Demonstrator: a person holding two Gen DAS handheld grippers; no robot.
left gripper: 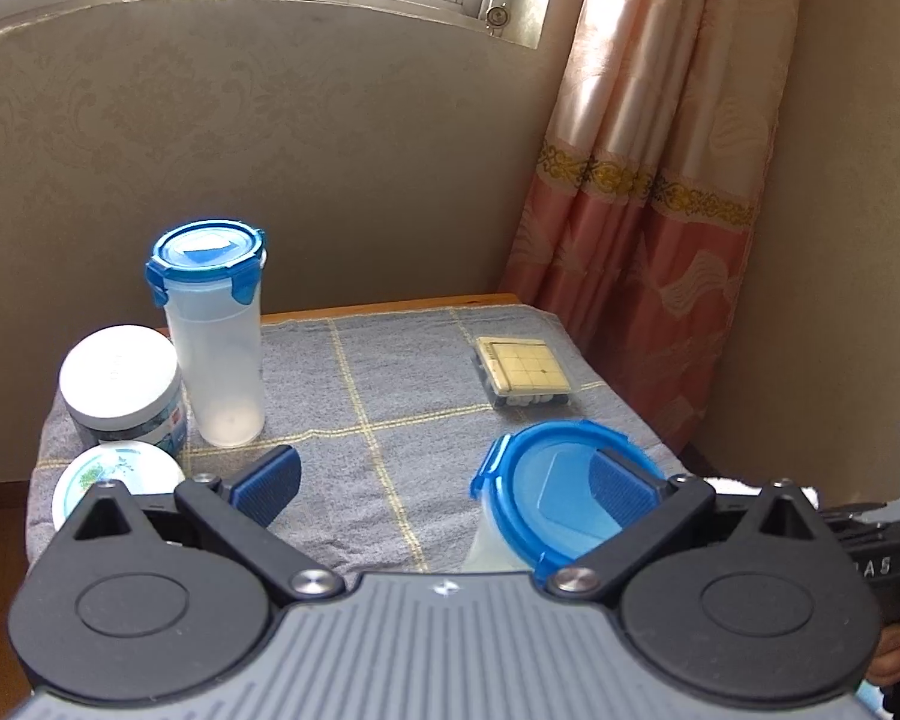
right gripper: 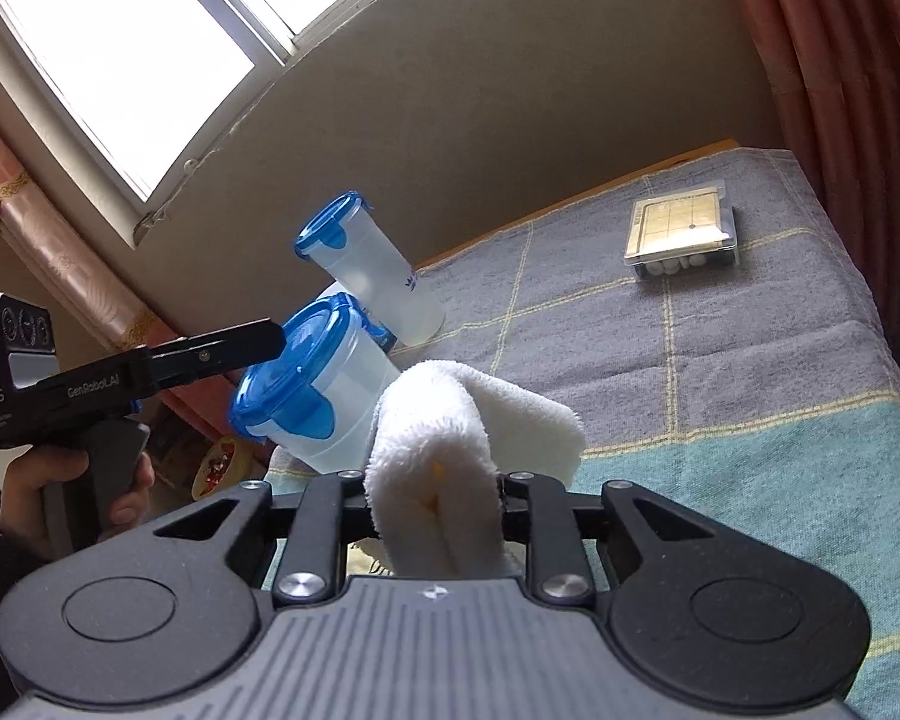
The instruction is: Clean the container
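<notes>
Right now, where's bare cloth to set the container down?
Free: the middle of the checked cloth, between the tall container and the game box; also the teal strip near the towel. Crowded: left edge, where the white-lidded jar and printed-lid tub stand.

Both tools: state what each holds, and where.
Right tool pinches the folded white towel at its near end. Left tool stands open, gripping nothing.
</notes>
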